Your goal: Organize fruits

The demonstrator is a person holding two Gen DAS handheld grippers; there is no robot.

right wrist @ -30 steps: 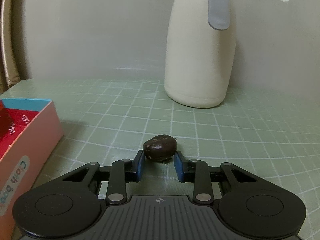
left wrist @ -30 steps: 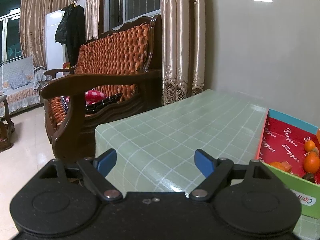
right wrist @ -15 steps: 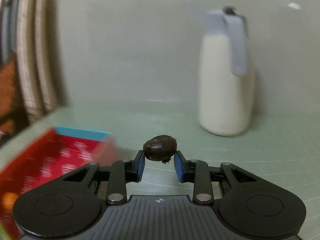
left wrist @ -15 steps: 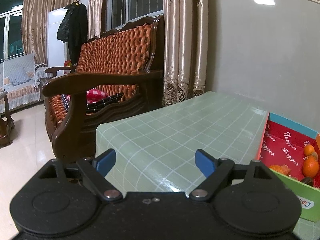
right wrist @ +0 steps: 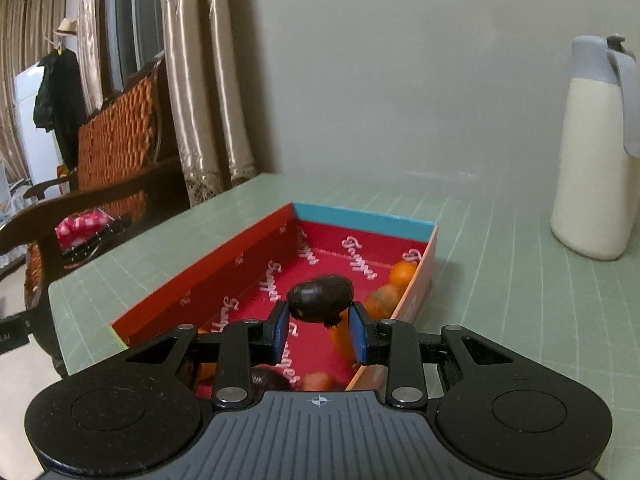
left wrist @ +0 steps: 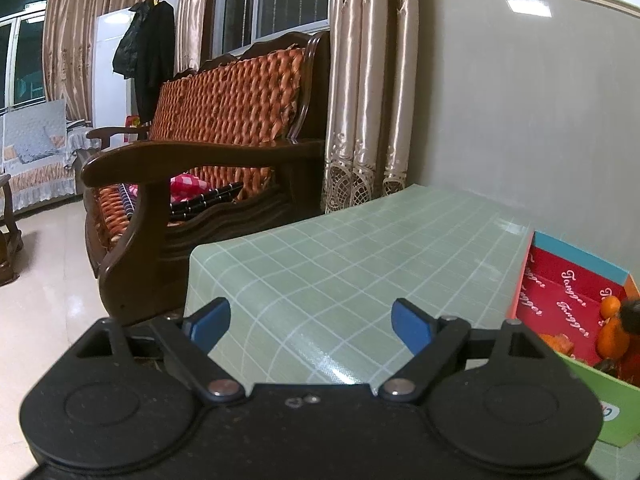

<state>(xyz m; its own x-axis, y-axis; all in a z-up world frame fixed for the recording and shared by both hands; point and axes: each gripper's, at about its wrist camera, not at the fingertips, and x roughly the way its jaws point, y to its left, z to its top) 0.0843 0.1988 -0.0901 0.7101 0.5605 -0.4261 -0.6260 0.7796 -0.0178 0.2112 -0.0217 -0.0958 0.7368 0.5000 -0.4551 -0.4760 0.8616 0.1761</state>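
Here, right gripper (right wrist: 320,326) pinches one dark fruit (right wrist: 321,297) above one box (right wrist: 362,219).

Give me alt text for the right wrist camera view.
The right hand-held gripper holds a dark brown fruit above an open red box containing orange fruits. The box sits on a green checked table, with a cream thermos jug at right.

Black grippers (left wrist: 308,322) (right wrist: 319,330), blue jaws, seemingly steel screws.

Dark wrinkled fruit (right wrist: 321,297) held above red-lined box (right wrist: 362,218); oranges (right wrist: 403,273) inside
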